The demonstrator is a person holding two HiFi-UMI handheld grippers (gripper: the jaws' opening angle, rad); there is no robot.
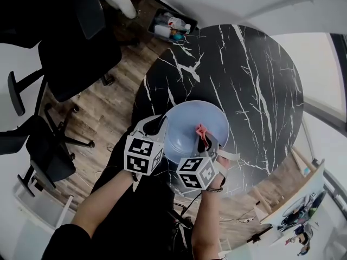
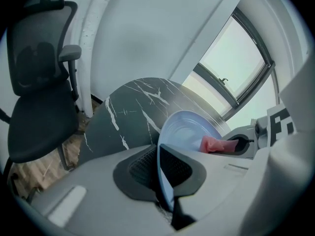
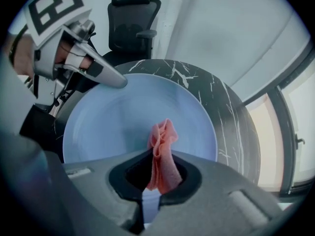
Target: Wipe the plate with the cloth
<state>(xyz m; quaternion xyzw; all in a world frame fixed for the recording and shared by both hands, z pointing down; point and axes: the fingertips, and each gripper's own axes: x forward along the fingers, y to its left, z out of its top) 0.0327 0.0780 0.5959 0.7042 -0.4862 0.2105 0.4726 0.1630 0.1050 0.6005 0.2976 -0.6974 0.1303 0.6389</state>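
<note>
A light blue plate [image 1: 187, 126] is held tilted over the near edge of the black marble table [image 1: 255, 85]. My left gripper [image 1: 160, 125] is shut on the plate's left rim; in the left gripper view the rim [image 2: 159, 163] runs edge-on between the pads. My right gripper [image 1: 208, 143] is shut on a pink cloth [image 1: 201, 131], whose bunched end lies against the plate's face. In the right gripper view the cloth [image 3: 162, 149] sticks up from between the jaws, over the plate [image 3: 108, 122], and the left gripper [image 3: 118, 80] pinches the far rim.
Black office chairs [image 1: 76, 47] stand on the wood floor left of the table. A box of bottles [image 1: 171, 27] sits on the floor beyond the table's far left edge. A window [image 2: 236, 63] runs along the right side.
</note>
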